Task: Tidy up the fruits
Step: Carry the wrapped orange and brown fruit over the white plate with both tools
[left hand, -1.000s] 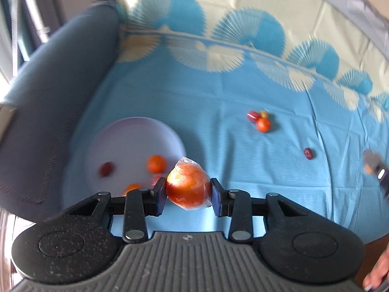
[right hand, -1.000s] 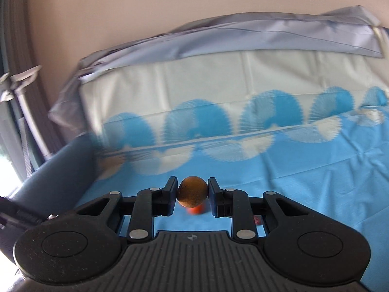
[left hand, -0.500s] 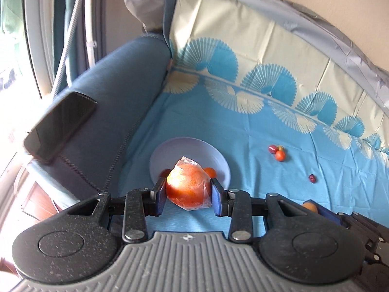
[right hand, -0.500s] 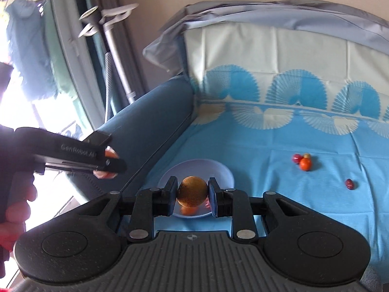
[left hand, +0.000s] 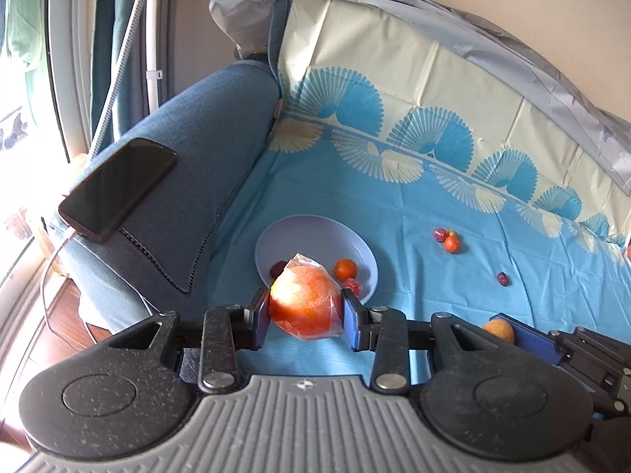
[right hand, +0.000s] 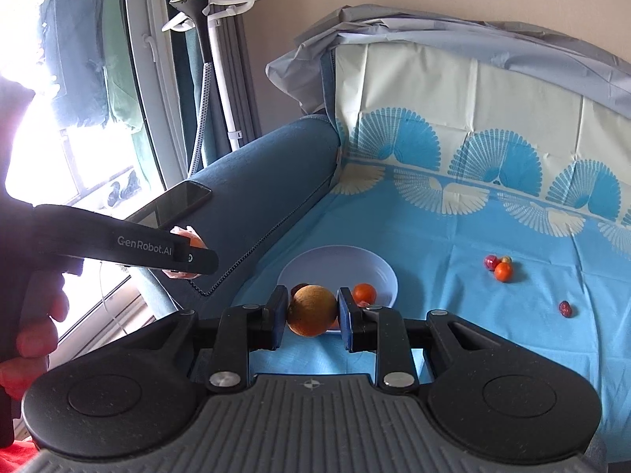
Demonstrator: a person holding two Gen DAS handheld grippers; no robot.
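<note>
My left gripper (left hand: 305, 311) is shut on a plastic-wrapped orange (left hand: 303, 301), held above the near rim of a pale lilac bowl (left hand: 311, 232). The bowl holds a small orange fruit (left hand: 346, 268) and small red fruits. My right gripper (right hand: 310, 313) is shut on a brownish round fruit (right hand: 311, 309), raised in front of the same bowl (right hand: 335, 262); it also shows in the left wrist view (left hand: 499, 329). On the blue cloth, a cluster of small fruits (right hand: 499, 268) and a single red fruit (right hand: 565, 308) lie to the right.
The blue sofa armrest (left hand: 197, 134) rises left of the bowl, with a black phone (left hand: 118, 187) on it. The cloth-covered sofa back (left hand: 434, 90) stands behind. A garment steamer (right hand: 205, 39) and a window are at far left.
Both grippers have pulled back and up from the cloth, still holding their fruits. The views now take in the armrest, phone and window; the bowl looks smaller and farther.
</note>
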